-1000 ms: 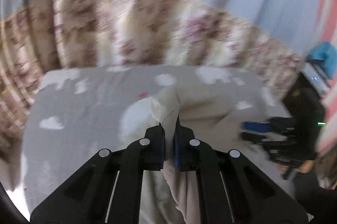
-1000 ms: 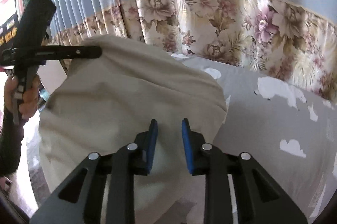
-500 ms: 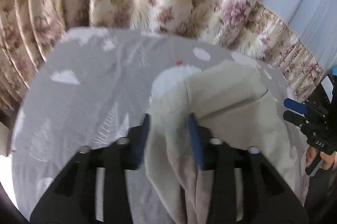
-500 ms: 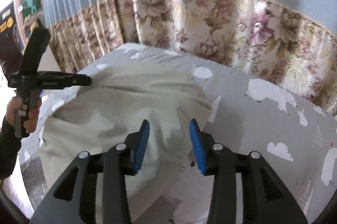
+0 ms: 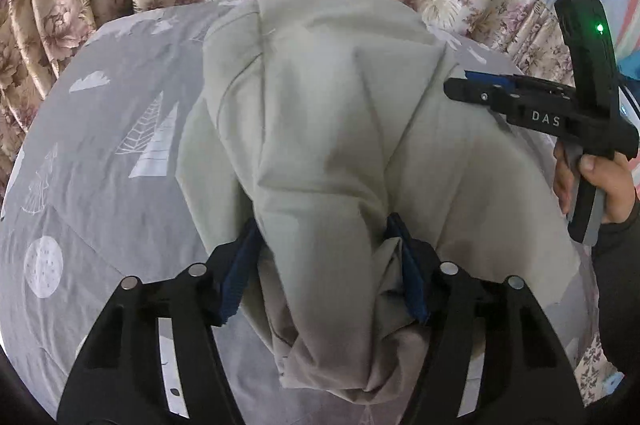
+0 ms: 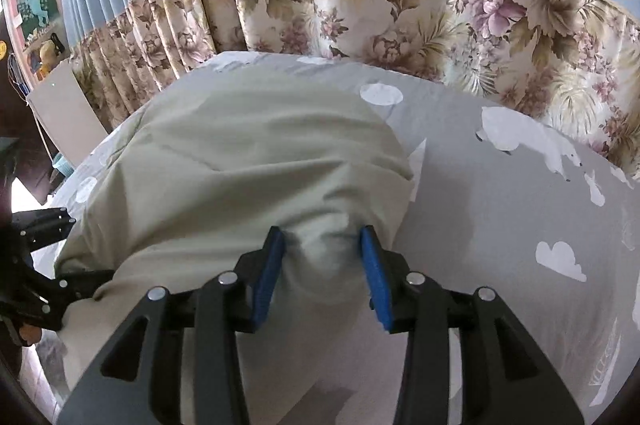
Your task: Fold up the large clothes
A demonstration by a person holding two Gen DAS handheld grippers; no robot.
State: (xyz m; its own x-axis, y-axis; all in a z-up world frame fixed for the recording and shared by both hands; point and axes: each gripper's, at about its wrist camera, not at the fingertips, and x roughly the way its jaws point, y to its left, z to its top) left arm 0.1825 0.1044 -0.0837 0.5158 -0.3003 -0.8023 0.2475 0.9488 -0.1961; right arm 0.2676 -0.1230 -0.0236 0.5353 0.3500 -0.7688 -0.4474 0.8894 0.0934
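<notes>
Left gripper fingers have just spread apart; right gripper seemingly half-open, both pointing downward.

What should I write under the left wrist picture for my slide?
Left claw open around a bunched beige garment lying on a grey patterned bedsheet, right claw beside it.

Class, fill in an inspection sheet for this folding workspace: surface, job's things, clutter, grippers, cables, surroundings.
Surface: grey bedsheet with white cloud and tree prints.
Job's things: pale beige cloth garment, lying bunched on the sheet.
Clutter: nothing seen.
Grippers: left gripper has just been opening, cloth lying loose between its jaws; right gripper open, has been opening too, a fold between its jaws.
Cables: nothing seen.
Surroundings: floral-bordered blue curtain behind the bed.
</notes>
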